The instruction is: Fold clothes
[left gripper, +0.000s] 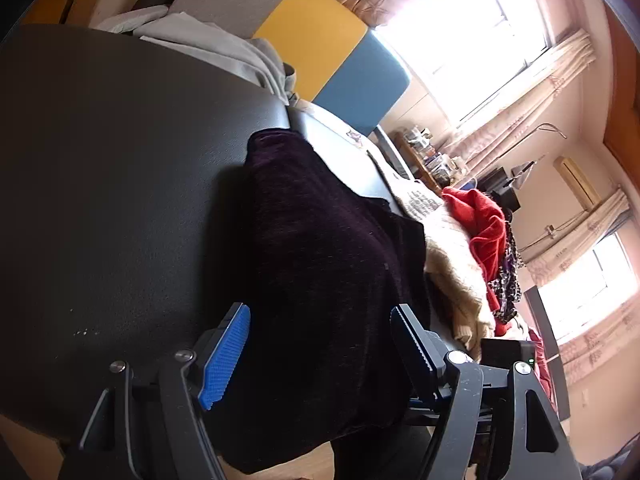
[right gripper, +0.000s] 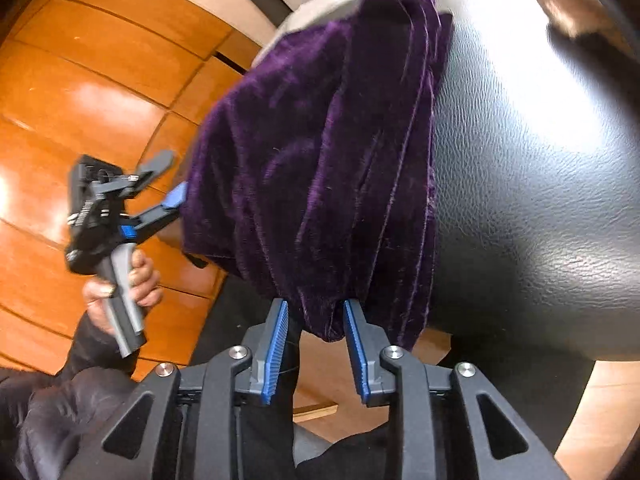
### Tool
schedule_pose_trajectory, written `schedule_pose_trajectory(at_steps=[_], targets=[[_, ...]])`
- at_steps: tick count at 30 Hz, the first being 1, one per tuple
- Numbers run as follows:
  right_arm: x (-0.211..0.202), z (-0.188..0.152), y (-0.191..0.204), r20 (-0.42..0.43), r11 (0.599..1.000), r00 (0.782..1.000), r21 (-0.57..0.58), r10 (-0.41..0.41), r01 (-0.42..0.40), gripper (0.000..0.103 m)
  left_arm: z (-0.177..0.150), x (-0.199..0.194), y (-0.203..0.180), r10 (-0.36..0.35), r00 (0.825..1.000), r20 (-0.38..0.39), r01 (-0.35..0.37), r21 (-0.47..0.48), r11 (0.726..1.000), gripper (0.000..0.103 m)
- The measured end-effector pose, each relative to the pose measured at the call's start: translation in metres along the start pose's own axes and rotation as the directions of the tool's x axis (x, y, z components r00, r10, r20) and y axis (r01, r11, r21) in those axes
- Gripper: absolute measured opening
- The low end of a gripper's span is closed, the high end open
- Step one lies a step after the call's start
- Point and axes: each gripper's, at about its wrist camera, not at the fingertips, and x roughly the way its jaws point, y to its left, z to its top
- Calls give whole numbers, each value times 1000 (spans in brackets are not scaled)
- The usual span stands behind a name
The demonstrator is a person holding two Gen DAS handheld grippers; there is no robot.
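A dark purple velvet garment [left gripper: 320, 240] lies bunched on the black leather-textured table [left gripper: 100, 160] and hangs over its edge. In the left wrist view my left gripper [left gripper: 320, 344] stands wide open with the cloth lying between its fingers, pads clear of it. The right wrist view shows the garment [right gripper: 312, 152] draped off the table [right gripper: 520, 160]. Its lowest fold dips between the tips of my right gripper [right gripper: 316, 340], whose jaws stand a little apart and do not pinch it. A hand holds the left gripper [right gripper: 172, 180] at the cloth's left edge.
A cream knit [left gripper: 452, 264], a red garment [left gripper: 480, 216] and a patterned one are piled at the table's far side. Folded grey cloth [left gripper: 224, 44] lies at the back. Orange wooden floor [right gripper: 80, 80] is below the table edge. A dark sleeve [right gripper: 60, 400] is at the lower left.
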Motion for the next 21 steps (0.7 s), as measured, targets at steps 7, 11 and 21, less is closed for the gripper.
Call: schedule_pose_trajectory(at_steps=[7, 11, 21], targets=[[7, 2, 16, 28, 997, 999, -63, -37, 39, 14, -10, 12, -10, 49, 998, -41, -45, 88, 995, 76], [-24, 4, 23, 114, 994, 990, -70, -79, 88, 5, -18, 16, -14, 53, 995, -86, -42, 128, 991, 82], [-73, 15, -4, 156, 976, 965, -21, -212, 218, 32, -27, -4, -8, 76, 995, -57, -69, 108, 992, 82]])
